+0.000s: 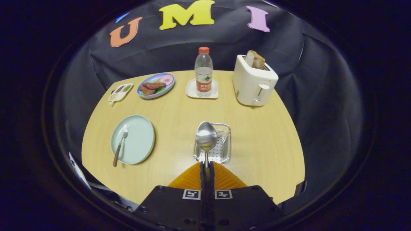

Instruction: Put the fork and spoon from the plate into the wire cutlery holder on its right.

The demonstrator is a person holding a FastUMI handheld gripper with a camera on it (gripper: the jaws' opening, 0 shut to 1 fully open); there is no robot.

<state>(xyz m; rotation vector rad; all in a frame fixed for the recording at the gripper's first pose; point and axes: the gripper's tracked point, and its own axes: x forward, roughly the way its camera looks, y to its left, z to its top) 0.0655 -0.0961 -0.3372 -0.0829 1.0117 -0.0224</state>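
Fingers (207, 166) clamp spoon (206, 136) handle | bowl above wire holder (221, 144) | risk: early release misses holder, hits counter (257, 154).

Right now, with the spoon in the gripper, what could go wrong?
1. The gripper pinches the spoon only at the handle's end, bowl far ahead, so it may pivot or slip.
2. The holder looks light; a spoon catching its wire rim could push or tip it.
3. The fork lies with its handle over the plate rim; a clumsy grasp could slide it onto the table.
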